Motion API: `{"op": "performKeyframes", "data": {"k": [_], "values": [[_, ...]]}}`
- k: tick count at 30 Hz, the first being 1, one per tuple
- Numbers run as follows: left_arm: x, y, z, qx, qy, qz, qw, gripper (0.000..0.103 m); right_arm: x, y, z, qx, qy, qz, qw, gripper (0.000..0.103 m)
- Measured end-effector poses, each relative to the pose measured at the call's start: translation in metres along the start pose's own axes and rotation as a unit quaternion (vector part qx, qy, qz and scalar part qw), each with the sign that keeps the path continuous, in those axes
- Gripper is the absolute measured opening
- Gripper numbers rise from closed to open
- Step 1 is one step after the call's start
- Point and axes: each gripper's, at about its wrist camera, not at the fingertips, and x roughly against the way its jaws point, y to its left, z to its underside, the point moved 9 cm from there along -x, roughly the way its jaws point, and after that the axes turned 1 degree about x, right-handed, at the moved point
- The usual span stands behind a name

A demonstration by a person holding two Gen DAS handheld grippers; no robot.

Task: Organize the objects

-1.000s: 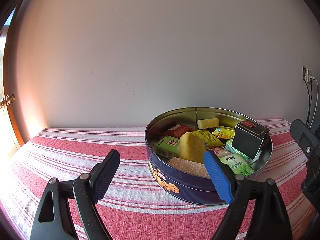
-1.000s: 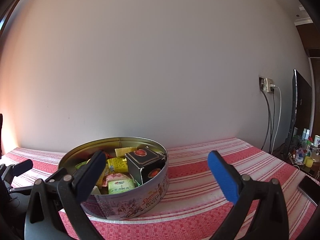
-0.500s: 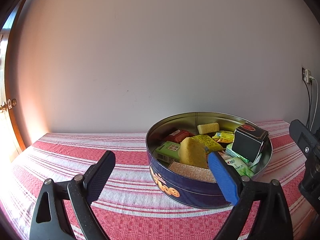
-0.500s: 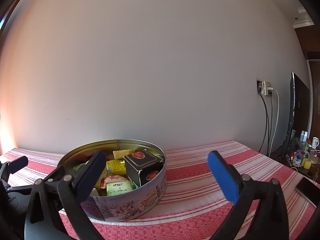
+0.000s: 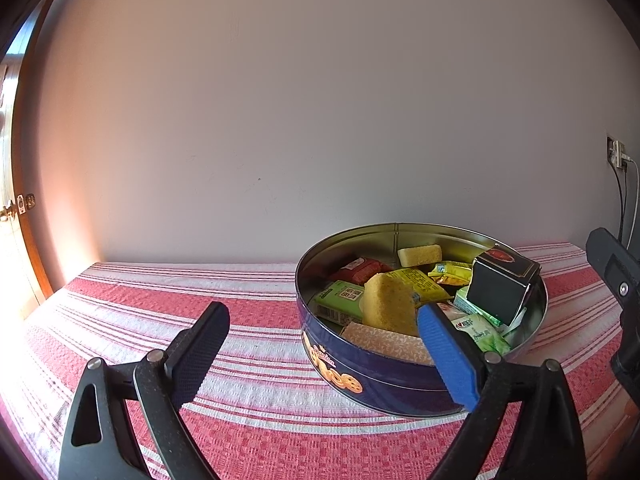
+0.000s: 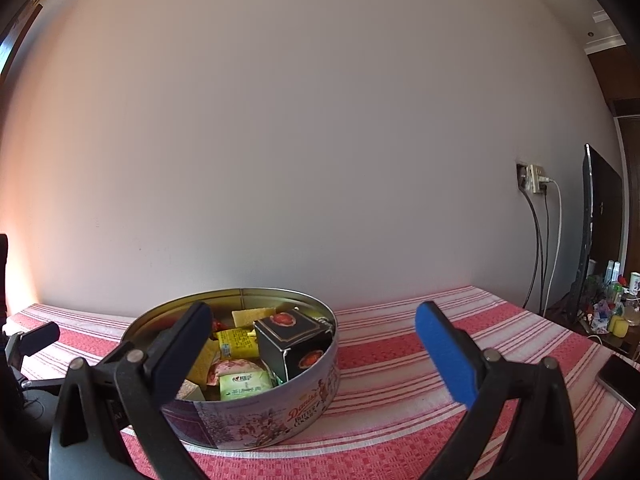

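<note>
Both grippers [image 5: 324, 348] [image 6: 312, 350] wide (empty)

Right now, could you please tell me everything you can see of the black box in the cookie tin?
The black box is a small carton, cardboard by the look of it, with thin gold edging and a round red emblem on its top and on one side. It looks closed. It sits tilted, not flat, atop the snack packets, leaning by the wall of the round cookie tin, on the tin's right side in the left wrist view. No gripper touches it.
</note>
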Motion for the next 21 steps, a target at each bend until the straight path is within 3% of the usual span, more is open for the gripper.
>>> {"op": "performKeyframes", "data": {"k": [21], "values": [[0.0020, -0.0019, 0.0001, -0.008, -0.007, -0.008, 0.9999, 0.097, -0.0007, 0.0024, 0.0001, 0.003, 0.003, -0.007, 1.000, 0.103]]}}
